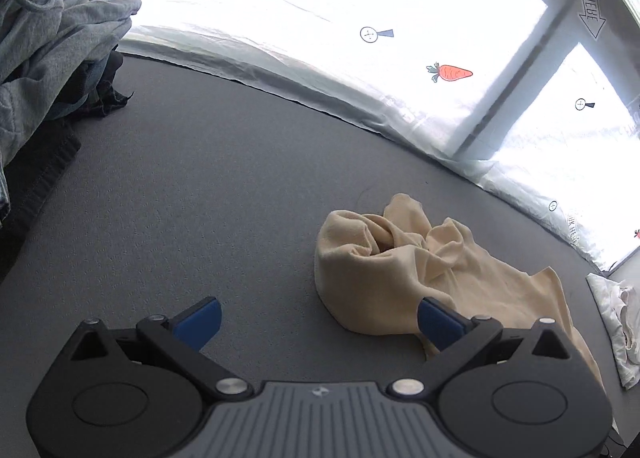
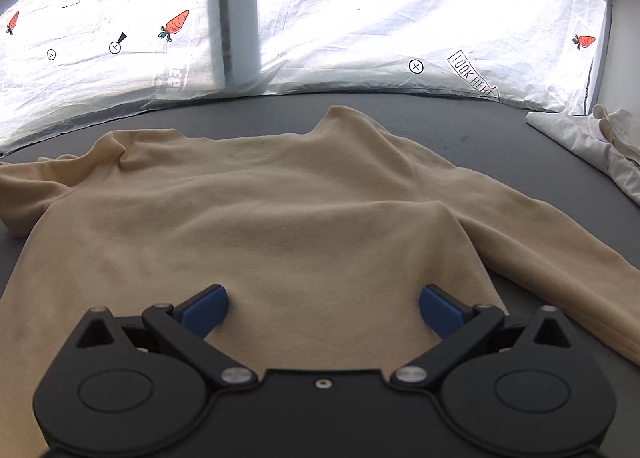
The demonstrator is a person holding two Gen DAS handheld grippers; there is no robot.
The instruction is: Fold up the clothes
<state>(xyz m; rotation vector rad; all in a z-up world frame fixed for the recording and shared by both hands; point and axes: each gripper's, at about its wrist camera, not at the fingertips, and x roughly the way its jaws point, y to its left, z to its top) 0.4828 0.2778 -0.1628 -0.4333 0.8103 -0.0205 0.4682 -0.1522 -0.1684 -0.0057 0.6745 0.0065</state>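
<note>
A cream long-sleeved top (image 2: 280,225) lies spread on the grey table, collar toward the back. Its right sleeve (image 2: 560,258) runs out toward the near right. In the left wrist view its other sleeve (image 1: 384,266) is bunched in a crumpled heap. My left gripper (image 1: 320,324) is open above bare table, its right blue finger (image 1: 438,322) at the edge of that heap. My right gripper (image 2: 323,312) is open low over the body of the top, with nothing between its fingers.
A heap of grey and dark clothes (image 1: 48,49) fills the far left of the grey table (image 1: 200,185). White folded cloth (image 2: 588,145) lies at the right edge. A bright white sheet (image 2: 360,25) printed with carrots and markers hangs along the back.
</note>
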